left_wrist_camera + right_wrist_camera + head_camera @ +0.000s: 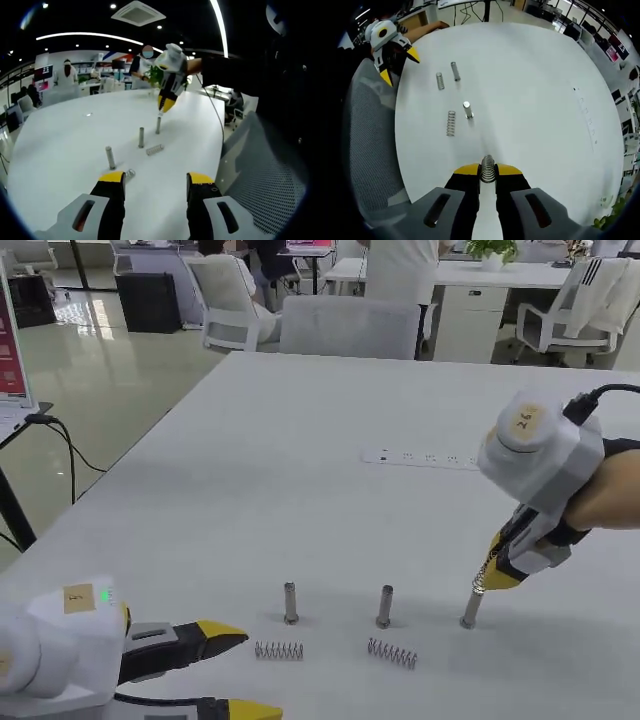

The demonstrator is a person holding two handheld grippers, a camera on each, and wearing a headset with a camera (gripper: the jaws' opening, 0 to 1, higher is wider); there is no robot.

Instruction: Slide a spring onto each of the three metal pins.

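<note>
Steel spring, pinched upright in the right gripper, hangs directly above the right pin, axes roughly in line, while the left gripper gapes wide near left, beside loose springs lying flat on the table

The white table carries 3 upright pins near its front edge, 2 loose springs before them, and a power strip toward the far edge.

Bright overhead lighting, soft shadows, fisheye edge distortion.
</note>
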